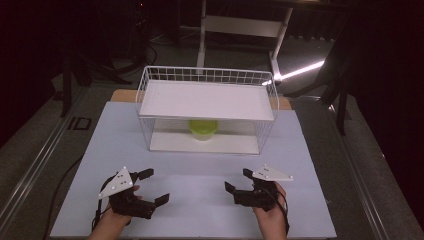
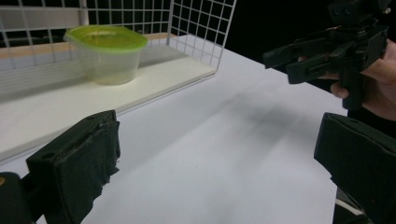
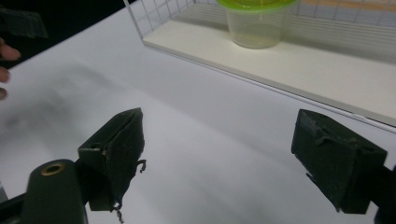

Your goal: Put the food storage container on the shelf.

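My left gripper [image 1: 152, 186] and right gripper [image 1: 239, 180] hovered over the table [image 1: 200, 210], jaws wide apart, holding nothing; the green-lidded container [image 1: 203, 128] sat on the wire rack's [image 1: 207, 76] lower shelf

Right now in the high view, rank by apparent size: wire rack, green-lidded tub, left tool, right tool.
1. wire rack, largest
2. left tool and right tool: look alike, not ranked
3. tub, smallest, though farther off and partly hidden by the rack's shelf
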Motion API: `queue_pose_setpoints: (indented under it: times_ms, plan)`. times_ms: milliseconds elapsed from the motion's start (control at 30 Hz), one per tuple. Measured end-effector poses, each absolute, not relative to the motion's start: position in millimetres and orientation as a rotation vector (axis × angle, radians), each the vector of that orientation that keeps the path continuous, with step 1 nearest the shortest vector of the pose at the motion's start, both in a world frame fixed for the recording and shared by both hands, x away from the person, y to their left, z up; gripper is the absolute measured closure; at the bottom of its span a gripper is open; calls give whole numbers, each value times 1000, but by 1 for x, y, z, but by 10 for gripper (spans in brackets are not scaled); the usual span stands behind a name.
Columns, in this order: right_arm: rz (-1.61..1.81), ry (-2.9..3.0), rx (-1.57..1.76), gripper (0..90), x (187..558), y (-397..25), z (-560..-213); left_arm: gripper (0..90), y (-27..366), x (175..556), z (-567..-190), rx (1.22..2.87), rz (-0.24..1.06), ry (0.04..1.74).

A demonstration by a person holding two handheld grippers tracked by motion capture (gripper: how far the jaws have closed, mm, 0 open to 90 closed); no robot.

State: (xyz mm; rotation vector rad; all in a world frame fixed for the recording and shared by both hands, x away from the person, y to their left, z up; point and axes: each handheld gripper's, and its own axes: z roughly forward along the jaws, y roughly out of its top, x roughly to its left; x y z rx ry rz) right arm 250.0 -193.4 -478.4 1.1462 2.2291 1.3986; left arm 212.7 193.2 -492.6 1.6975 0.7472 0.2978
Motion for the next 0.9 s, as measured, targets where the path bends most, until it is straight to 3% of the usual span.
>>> queue_pose_setpoints:
  times_ms: [900]
  plan:
    - [1423, 2160, 1128, 168, 215, -236, -486, 12, 224, 188, -505, 1667, 312, 809]
